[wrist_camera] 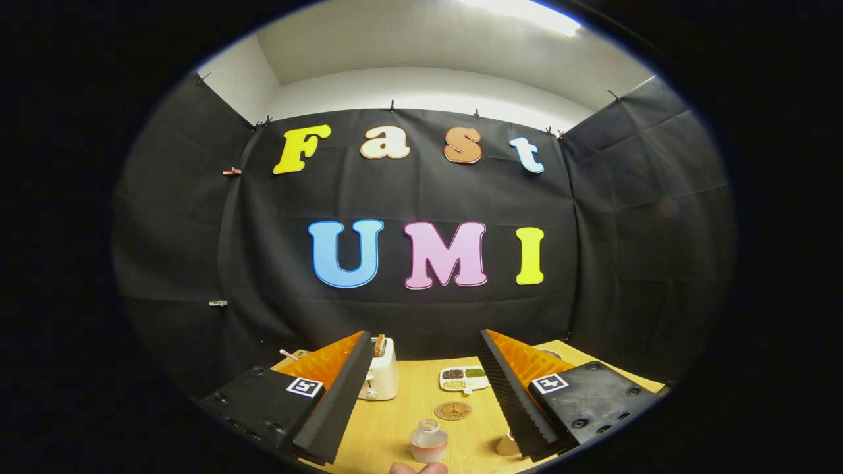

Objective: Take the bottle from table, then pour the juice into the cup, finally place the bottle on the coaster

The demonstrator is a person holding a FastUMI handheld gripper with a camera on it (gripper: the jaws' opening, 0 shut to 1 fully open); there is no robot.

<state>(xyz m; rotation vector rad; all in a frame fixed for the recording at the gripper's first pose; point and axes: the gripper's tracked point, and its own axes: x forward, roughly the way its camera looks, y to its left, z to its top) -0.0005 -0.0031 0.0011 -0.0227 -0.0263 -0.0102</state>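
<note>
A small clear bottle (428,440) with pale reddish juice in its base stands upright on the wooden table (388,428), low between my two fingers. Just beyond it lies a round brown coaster (452,411). To the bottle's right, a pale cup (506,446) peeks out from behind my right finger and is mostly hidden. My gripper (427,334) is held above the table, open wide, with nothing between its fingers.
A white toaster (382,376) stands close beside my left finger, at the back of the table. A white divided tray of grains (463,378) lies behind the coaster. A person's fingertips (418,469) show at the near edge. Black cloth walls close off the table.
</note>
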